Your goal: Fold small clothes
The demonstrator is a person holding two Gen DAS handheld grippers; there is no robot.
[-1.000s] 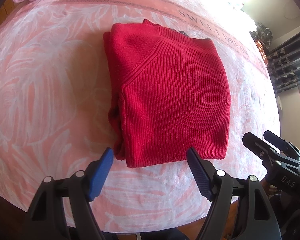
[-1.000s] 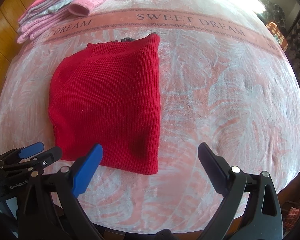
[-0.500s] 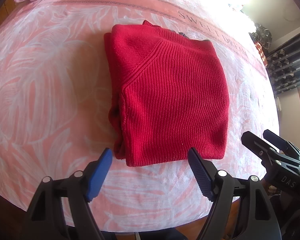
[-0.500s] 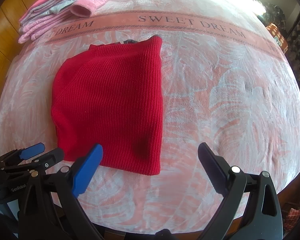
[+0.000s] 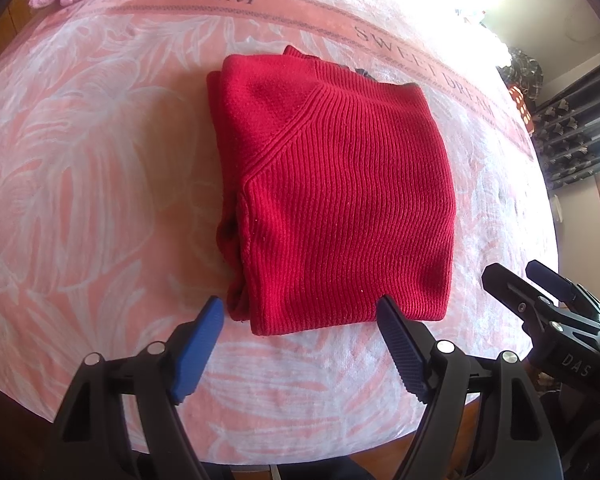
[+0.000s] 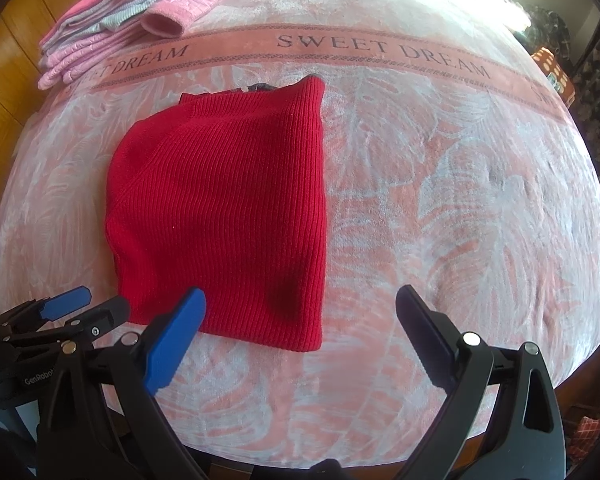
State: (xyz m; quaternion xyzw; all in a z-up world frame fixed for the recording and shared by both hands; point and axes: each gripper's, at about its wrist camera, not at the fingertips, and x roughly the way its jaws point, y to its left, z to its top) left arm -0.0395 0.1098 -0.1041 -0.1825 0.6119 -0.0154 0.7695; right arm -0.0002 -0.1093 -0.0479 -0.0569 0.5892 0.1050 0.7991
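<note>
A red ribbed knit sweater (image 5: 340, 192) lies folded into a compact rectangle on the pink leaf-print blanket (image 5: 80, 168); the right wrist view shows it left of centre (image 6: 220, 208). My left gripper (image 5: 300, 312) is open, its blue pads just short of the sweater's near hem, holding nothing. My right gripper (image 6: 300, 304) is open too, straddling the sweater's near right corner from just in front, apart from the cloth. Each gripper shows in the other's view: the right one (image 5: 540, 292) at the right edge, the left one (image 6: 80, 304) at the lower left.
A stack of folded pink and grey clothes (image 6: 112, 28) sits at the blanket's far left corner. A "SWEET DREAM" band (image 6: 380, 52) crosses the far side. Dark shelving (image 5: 572, 140) stands beyond the right edge. The blanket's near edge drops off just under the grippers.
Both grippers have drifted very slightly back from the sweater, so it sits a touch higher in each view. The sweater itself has not moved.
</note>
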